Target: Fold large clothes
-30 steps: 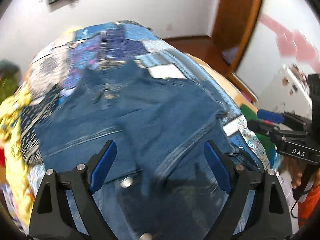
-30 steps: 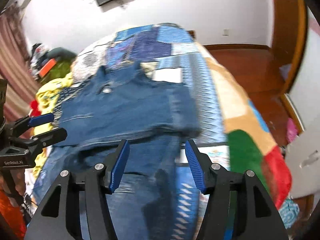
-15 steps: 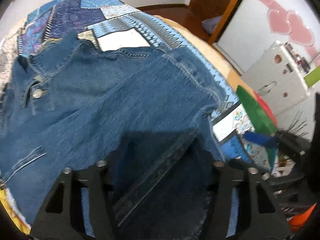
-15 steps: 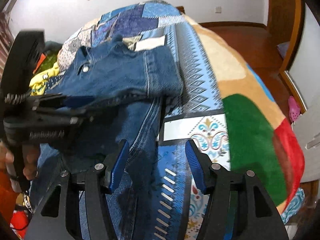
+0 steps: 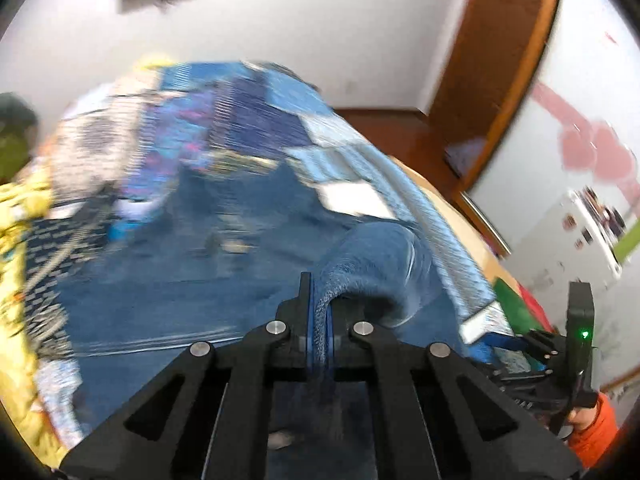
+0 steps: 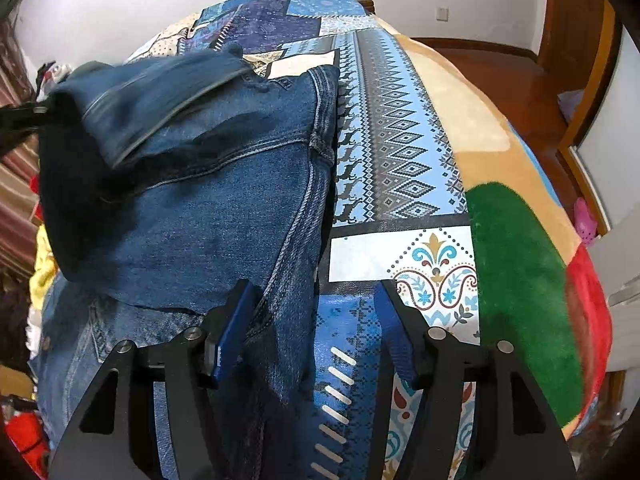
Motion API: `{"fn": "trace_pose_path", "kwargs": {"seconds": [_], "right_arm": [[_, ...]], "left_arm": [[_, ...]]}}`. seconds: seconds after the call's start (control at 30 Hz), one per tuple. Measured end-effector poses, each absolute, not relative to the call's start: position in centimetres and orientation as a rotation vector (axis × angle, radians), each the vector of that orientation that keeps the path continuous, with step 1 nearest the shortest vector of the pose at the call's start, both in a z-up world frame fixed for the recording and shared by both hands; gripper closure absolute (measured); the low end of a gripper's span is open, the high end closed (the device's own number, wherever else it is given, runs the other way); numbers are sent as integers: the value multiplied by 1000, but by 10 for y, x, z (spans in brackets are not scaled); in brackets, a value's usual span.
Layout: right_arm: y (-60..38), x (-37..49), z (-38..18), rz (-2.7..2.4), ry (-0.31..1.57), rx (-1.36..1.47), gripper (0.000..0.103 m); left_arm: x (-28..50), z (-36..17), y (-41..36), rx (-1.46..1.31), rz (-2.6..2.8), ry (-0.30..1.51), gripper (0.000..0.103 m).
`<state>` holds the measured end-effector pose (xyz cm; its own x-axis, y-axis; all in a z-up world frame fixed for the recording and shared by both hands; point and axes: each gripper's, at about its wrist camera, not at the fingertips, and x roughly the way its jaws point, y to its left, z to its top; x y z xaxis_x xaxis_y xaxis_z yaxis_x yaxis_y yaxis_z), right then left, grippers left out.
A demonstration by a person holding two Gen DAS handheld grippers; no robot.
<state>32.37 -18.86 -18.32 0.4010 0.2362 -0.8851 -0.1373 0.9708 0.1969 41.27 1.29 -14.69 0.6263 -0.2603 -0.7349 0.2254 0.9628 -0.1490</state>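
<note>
Denim jacket (image 6: 224, 184): it lies on the patchwork bedspread (image 6: 400, 140), filling the left half of the right wrist view, one flap lifted at upper left.
Left gripper (image 5: 320, 316): its tongs are pressed together on a denim fold at lower centre — carry it across low and level, then lay it flat.
Right gripper (image 6: 312, 332): its tongs stand apart over the jacket's edge — you could pin that edge so the body does not drag.
Writing: none readable; the left wrist view is blurred.
</note>
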Motion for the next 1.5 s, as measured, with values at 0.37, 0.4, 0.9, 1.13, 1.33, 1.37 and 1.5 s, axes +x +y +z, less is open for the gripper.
{"fn": "trace_pose_path", "kwargs": {"seconds": [0.37,0.4,0.9,1.13,1.33,1.37,1.5], "right_arm": [[-183,325,-183,190,1148,96,41],[-181,325,-183,181,1147,88,41],[-175,322,-182,113,1153,70,41],[-173,324,-177,128,1153,92,41],[-161,328,-165,165,1108,83,41],[-159,329,-163,170,1099,83,41],[-154,340,-150,191,1054,82,41]], "left_arm": [[351,-239,133,-197,-61,1059,83],[343,-248,140,-203,-43,1073,82],[301,-278,197,-249,105,1087,51],[286,-256,208,-246,119,1060,50],[292,-232,216,-283,102,1014,50],[295,-227,217,-275,96,1005,49],[320,-217,224,-279,79,979,44]]}}
